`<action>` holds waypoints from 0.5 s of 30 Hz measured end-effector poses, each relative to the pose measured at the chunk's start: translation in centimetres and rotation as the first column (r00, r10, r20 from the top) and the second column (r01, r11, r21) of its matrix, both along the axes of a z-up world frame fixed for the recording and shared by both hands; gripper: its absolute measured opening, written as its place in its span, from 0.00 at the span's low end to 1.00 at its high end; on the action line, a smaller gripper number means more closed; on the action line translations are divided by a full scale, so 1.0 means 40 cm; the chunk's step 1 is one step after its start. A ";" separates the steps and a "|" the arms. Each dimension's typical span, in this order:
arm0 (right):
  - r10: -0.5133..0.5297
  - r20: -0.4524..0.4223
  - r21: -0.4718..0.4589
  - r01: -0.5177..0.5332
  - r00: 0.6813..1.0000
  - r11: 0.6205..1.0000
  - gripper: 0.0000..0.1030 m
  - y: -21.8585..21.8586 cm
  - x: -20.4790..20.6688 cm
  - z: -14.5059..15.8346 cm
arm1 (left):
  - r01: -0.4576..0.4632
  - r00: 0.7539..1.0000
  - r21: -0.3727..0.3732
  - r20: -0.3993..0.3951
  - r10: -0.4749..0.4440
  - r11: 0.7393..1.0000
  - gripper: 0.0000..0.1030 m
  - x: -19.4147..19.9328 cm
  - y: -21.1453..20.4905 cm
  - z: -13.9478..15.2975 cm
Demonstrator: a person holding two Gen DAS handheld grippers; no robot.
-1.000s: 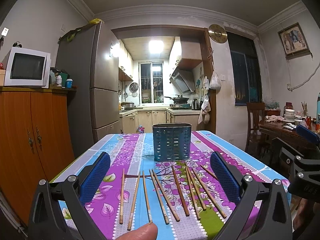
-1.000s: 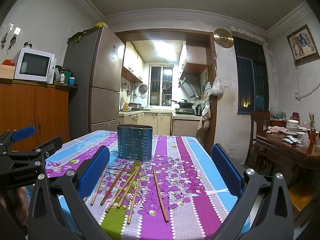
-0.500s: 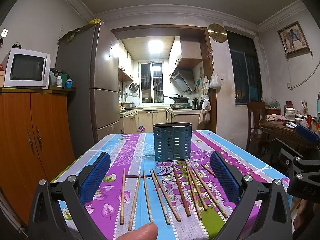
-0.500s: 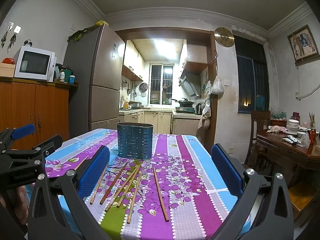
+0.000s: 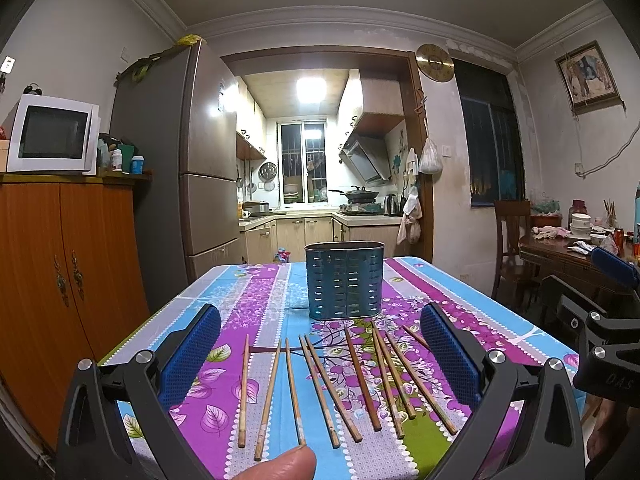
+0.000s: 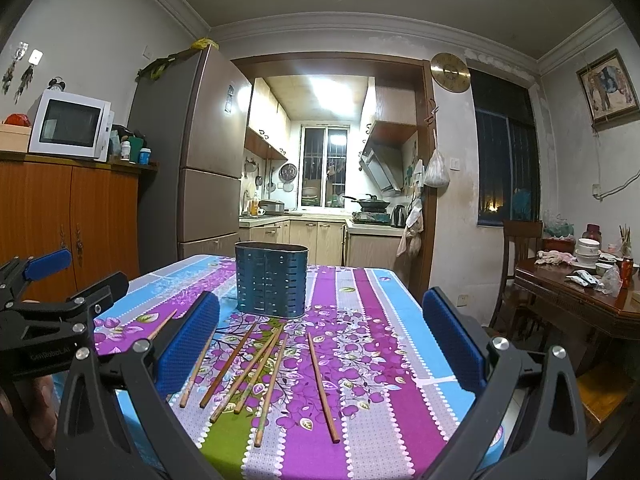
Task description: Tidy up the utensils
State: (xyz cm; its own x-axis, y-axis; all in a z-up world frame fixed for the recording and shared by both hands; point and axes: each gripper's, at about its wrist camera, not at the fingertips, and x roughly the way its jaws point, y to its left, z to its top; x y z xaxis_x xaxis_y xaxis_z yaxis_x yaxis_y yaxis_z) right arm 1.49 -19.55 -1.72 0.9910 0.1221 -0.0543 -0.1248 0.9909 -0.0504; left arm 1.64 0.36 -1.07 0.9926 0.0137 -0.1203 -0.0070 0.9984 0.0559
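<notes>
Left wrist view: left gripper [image 5: 320, 352] spread wide, holding nothing, above near table edge. Wooden chopsticks [image 5: 352, 380] lie scattered on floral tablecloth [image 5: 256, 292] between its blue pads; blue slotted utensil holder [image 5: 345, 280] upright beyond.

Right wrist view: right gripper [image 6: 320, 344] spread, holding nothing. Chopsticks [image 6: 260, 368] lie between its pads, toward left one; holder [image 6: 271, 280] behind them.

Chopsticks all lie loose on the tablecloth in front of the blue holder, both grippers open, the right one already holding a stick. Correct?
Not quite: the right gripper holds nothing, as the right wrist view shows. Its jaws stand open above the chopsticks; the rest holds.
</notes>
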 end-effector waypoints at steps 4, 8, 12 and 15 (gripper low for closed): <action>0.002 -0.005 -0.002 -0.002 1.000 1.000 0.95 -0.002 0.005 0.000 | -0.002 1.000 -0.001 -0.006 0.002 1.000 0.97 0.008 0.002 -0.003; 0.004 -0.010 -0.003 -0.004 1.000 1.000 0.95 -0.003 0.007 0.001 | -0.003 1.000 -0.001 -0.011 0.002 1.000 0.97 0.015 0.002 -0.005; 0.004 -0.012 -0.003 -0.004 1.000 1.000 0.95 -0.002 0.007 0.001 | -0.003 1.000 -0.002 -0.012 0.003 1.000 0.97 0.016 0.003 -0.005; 0.005 -0.015 -0.004 -0.005 1.000 1.000 0.95 -0.003 0.007 0.003 | -0.002 1.000 0.000 -0.015 0.002 1.000 0.97 0.020 0.005 -0.006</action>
